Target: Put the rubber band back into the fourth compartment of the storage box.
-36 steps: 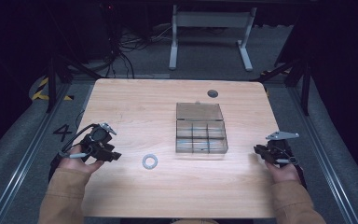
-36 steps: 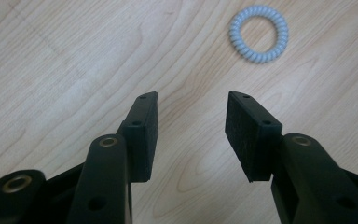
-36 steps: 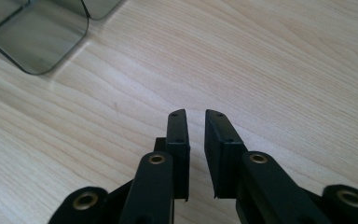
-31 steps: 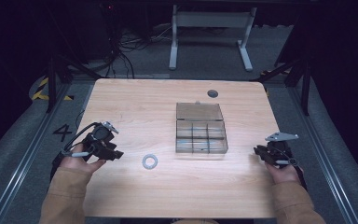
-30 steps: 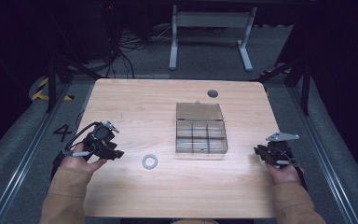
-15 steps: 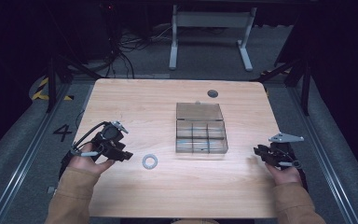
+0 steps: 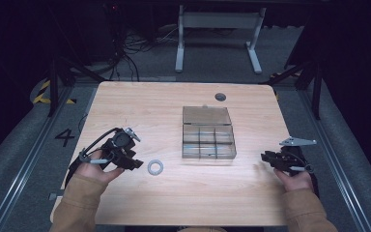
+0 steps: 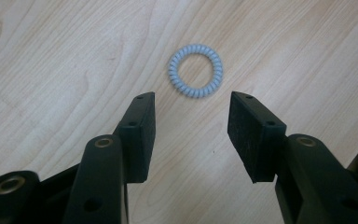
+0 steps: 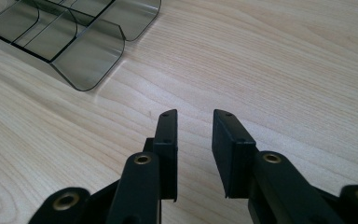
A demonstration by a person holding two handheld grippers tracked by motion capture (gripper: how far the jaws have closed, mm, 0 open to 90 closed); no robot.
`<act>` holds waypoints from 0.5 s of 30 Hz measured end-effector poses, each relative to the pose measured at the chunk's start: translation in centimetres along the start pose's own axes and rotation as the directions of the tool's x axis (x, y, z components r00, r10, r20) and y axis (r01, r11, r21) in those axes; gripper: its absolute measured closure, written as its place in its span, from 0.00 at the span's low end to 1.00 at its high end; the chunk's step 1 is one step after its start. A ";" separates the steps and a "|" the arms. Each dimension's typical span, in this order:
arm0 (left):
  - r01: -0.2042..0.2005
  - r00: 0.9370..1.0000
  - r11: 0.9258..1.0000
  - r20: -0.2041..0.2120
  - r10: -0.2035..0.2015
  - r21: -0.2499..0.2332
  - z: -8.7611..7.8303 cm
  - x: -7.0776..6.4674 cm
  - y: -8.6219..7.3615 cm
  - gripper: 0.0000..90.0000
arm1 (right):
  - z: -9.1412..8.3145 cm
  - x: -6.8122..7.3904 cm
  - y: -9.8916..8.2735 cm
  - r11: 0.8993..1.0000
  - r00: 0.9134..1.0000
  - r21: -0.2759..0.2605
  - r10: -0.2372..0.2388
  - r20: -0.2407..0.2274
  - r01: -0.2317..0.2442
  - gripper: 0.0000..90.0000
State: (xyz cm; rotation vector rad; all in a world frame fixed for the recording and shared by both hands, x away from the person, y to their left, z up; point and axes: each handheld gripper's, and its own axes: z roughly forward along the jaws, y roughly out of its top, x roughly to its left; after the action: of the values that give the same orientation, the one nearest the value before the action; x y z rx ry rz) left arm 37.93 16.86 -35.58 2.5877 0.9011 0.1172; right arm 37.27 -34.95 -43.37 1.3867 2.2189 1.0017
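Just ahead of the left gripper (image 8: 191,121), jaws spread wide, lies the grey spiral hair tie (image 8: 196,70). That gripper has closed in on it, so a pickup looks likely. The right gripper (image 9: 194,135), parted and empty, waits beside the clear compartment box (image 9: 74,42).

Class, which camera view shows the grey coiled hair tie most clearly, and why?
The left gripper view: the hair tie lies close ahead, its coils distinct, just beyond the open fingers. The high view shows it as a small pale ring on the table.
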 end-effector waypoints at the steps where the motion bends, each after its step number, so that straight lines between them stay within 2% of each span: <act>1: -0.008 1.000 1.000 -0.002 0.008 -0.001 0.1 -0.1 0.1 0.59 | 0.0 0.0 0.0 1.000 1.000 0.000 0.000 -0.002 0.000 0.80; 3: -0.021 1.000 1.000 -0.013 0.021 -0.004 0.2 -0.4 0.6 0.60 | -0.2 0.1 -0.2 1.000 1.000 0.001 -0.001 -0.001 0.001 0.79; 6: -0.008 1.000 1.000 -0.012 0.008 -0.007 0.2 -0.6 0.9 0.58 | -0.4 0.1 -0.3 1.000 1.000 -0.011 -0.003 -0.024 0.003 0.78; 10: -0.022 1.000 1.000 0.015 0.022 0.002 0.5 -1.2 1.3 0.57 | -0.5 0.2 -0.4 1.000 1.000 -0.018 -0.012 -0.029 0.012 0.78; 15: -0.028 0.999 1.000 0.026 0.028 0.012 1.1 -1.7 1.9 0.57 | -0.5 0.4 -0.4 1.000 0.999 -0.014 -0.025 -0.029 0.024 0.78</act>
State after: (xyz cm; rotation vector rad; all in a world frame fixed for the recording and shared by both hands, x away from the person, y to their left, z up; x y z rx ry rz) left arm 37.91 14.04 -35.78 2.6082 0.8592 0.0865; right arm 36.51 -34.88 -43.27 1.3443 2.2402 1.0332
